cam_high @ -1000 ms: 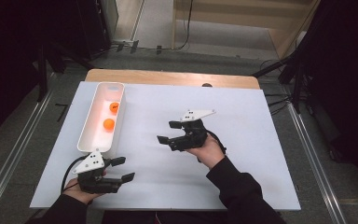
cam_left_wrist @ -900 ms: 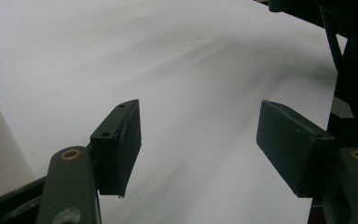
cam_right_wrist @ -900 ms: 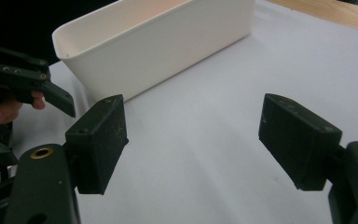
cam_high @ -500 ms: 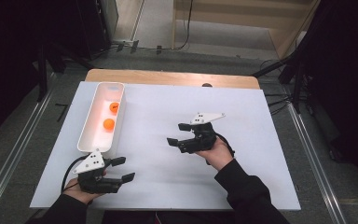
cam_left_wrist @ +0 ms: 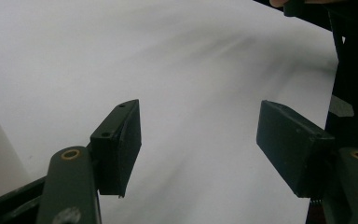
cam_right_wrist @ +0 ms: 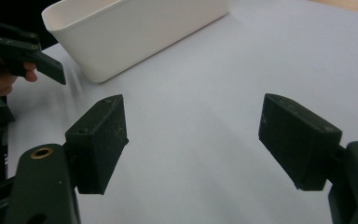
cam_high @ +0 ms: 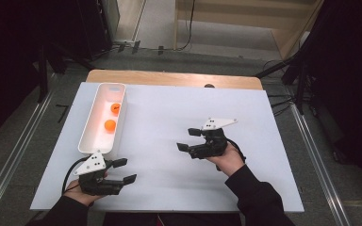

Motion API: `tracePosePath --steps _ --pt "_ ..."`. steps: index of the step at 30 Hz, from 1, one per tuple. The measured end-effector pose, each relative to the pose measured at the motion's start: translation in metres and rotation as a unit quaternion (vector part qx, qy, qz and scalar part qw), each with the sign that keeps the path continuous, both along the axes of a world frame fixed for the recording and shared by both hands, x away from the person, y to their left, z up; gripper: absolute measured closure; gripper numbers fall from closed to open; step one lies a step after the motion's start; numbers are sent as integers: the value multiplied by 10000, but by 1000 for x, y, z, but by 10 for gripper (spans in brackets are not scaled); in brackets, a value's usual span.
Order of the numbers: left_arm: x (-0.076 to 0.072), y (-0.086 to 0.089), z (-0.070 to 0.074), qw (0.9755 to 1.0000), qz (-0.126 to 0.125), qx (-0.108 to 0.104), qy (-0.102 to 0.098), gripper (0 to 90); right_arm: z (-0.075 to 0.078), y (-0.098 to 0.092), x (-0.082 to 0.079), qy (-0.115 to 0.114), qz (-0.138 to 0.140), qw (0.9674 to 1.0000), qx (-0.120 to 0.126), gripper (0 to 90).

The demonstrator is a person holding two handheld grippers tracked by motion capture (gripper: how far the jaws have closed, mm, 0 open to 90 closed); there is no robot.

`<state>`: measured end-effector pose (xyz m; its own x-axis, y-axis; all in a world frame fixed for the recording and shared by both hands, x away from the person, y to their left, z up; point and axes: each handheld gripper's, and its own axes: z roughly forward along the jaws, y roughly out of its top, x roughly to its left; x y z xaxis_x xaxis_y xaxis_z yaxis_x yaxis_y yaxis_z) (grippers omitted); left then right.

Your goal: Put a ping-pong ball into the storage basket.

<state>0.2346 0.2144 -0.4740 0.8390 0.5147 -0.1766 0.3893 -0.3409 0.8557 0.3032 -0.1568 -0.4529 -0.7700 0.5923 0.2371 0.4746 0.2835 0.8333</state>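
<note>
A long white tray lies at the left of the white sheet, with two orange balls inside it. My left gripper rests near the front edge, just below the tray's near end, open with nothing between its jaws. In the left gripper view the left gripper stands wide over bare sheet. My right gripper hovers right of the middle, pointing left, also open. The right gripper has only white sheet between its pads, and the tray lies beyond them.
The white sheet covers a wooden table whose far edge shows behind it. The left gripper and its hand appear at the left of the right gripper view. Dark floor and stands surround the table.
My right gripper has drifted to the right and a little toward the front edge, jaws still wide. The left gripper has stayed put.
</note>
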Motion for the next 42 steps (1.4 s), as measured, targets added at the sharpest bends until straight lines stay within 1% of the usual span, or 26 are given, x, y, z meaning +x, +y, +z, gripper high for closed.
tracePosePath --steps 7,11,15,20,25,34,38,40,42 --pt "0 0 0 10000 2 -4 2 314 -1 -8 -10 40 -36 10000 23 220" --pt "0 0 0 10000 3 -12 19 314 -2 -11 -13 32 -41 10000 -10 220" --pt "0 0 0 10000 2 -10 17 314 -3 -16 -17 11 -106 9999 -11 220" --pt "0 0 0 10000 7 -15 15 314 -3 -21 -23 -20 -164 9999 52 220" --pt "0 0 0 10000 19 -18 5 314 -3 -27 -28 -33 -224 9997 39 220" --pt "0 0 0 10000 23 -8 6 314 -6 -38 -35 20 -329 9994 38 220" --pt "0 -1 0 10000 24 9 4 314 -7 -43 -38 -20 -427 9991 36 220" --pt "0 -1 0 10000 20 14 3 314 -8 -46 -40 18 -473 9989 52 220" --pt "0 -1 0 10000 20 12 1 314 -9 -49 -42 -6 -496 9988 39 220"
